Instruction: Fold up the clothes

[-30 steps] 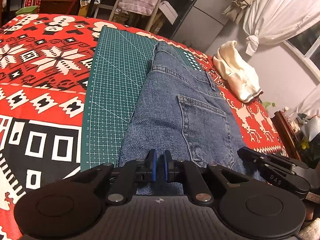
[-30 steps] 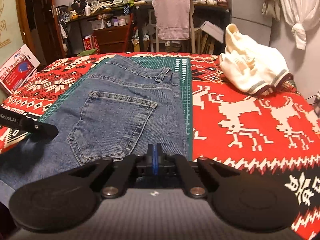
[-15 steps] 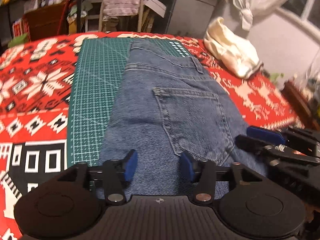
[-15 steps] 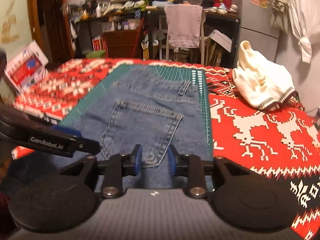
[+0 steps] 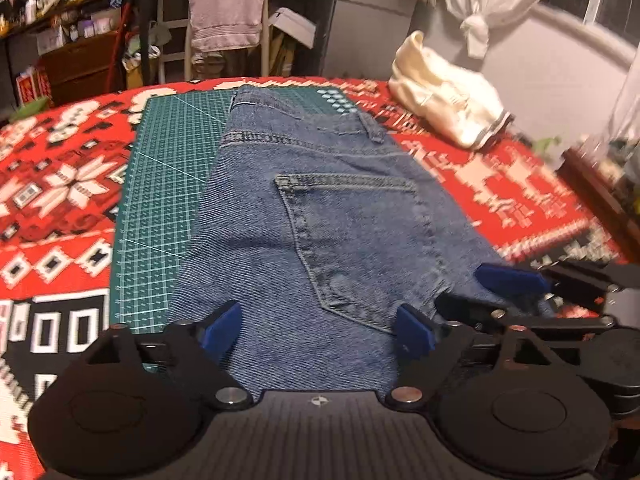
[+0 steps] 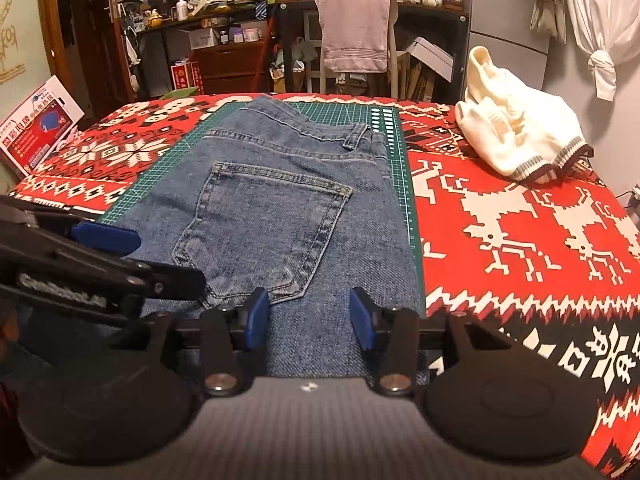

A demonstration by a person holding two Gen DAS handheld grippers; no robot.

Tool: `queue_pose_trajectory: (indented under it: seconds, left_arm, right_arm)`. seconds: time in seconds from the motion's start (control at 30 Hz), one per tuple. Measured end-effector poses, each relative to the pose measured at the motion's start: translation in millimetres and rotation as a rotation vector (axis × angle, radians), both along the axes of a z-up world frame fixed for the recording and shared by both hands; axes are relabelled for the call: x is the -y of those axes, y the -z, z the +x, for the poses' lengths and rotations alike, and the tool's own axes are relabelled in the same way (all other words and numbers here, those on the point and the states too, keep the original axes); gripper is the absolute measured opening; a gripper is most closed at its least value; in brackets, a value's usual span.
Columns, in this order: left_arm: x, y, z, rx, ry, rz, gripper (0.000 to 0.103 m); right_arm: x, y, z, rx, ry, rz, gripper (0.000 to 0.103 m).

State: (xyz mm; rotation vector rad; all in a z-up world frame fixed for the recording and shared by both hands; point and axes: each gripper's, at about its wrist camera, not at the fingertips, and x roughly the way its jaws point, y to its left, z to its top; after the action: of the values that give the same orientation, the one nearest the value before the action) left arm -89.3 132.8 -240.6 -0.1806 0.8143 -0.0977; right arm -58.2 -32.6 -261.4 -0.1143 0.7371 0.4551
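Cluttered room behind: shelves, a chair draped with a pinkish-grey towel, a knotted white curtain at right. Work surface is a bed or table under a red, white and black patterned knit blanket, reindeer and snowflake motifs. On it lies a dark green gridded cutting mat, long axis running away from the cameras.

Folded blue denim jeans lie flat on the mat, back pocket up, waistband at the far end, near fold edge running under both grippers. In the left view the jeans cover the mat's right half; bare grid shows along their left. In the right view a thin strip of mat shows along their right edge.

Crumpled cream knit sweater with grey-striped hem sits on the blanket to the right of the mat, well apart from the jeans.

Left gripper: blue-padded jaws spread wide, empty, over the near end of the denim. Right gripper: jaws parted, a narrower gap, empty, also over the near denim edge just below the pocket's bottom point. Contact with the fabric can't be told. Each gripper appears at the edge of the other's view, close beside it.
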Motion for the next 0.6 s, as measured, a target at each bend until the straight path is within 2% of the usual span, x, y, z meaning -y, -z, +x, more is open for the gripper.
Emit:
queue_pose_trajectory:
  seconds: [0.03, 0.07, 0.1, 0.13, 0.23, 0.3, 0.37, 0.53, 0.6]
  left_arm:
    - [-4.0, 1.1, -0.4, 0.011, 0.002, -0.044, 0.103]
    - [-9.1, 2.8, -0.5, 0.022, 0.007, -0.101, 0.103]
    - [-13.4, 3.4, -1.3, 0.031, -0.005, -0.145, 0.103]
    - [-17.3, 3.1, -0.7, 0.030, -0.023, -0.180, 0.103]
    - [-29.5, 3.1, 0.7, 0.028, -0.071, -0.282, 0.103]
    - [-35.1, 3.5, 0.6, 0.027, -0.082, -0.325, 0.103]
    - [-35.5, 2.9, 1.4, 0.023, -0.067, -0.324, 0.103]
    - [-21.9, 0.1, 4.5, 0.006, -0.033, -0.220, 0.103]
    - [-15.3, -0.5, 5.6, -0.005, -0.026, -0.172, 0.103]
  right_arm:
    - [1.2, -0.1, 1.1, -0.012, -0.013, 0.021, 0.062]
    - [1.6, -0.2, 1.9, -0.024, -0.028, 0.038, 0.081]
    - [-2.2, -0.1, 1.3, -0.037, -0.059, 0.040, 0.088]
    - [-6.5, 0.1, 0.2, -0.046, -0.086, 0.033, 0.090]
    - [-22.5, 3.3, -8.2, -0.006, -0.115, -0.067, 0.090]
    - [-22.3, 2.9, -7.6, -0.016, -0.112, -0.054, 0.090]
    - [-20.0, 0.4, -4.9, -0.037, -0.114, -0.041, 0.091]
    - [-13.7, -10.7, -5.4, -0.066, -0.093, -0.031, 0.102]
    - [-11.3, -14.5, -5.4, -0.070, -0.081, -0.031, 0.102]
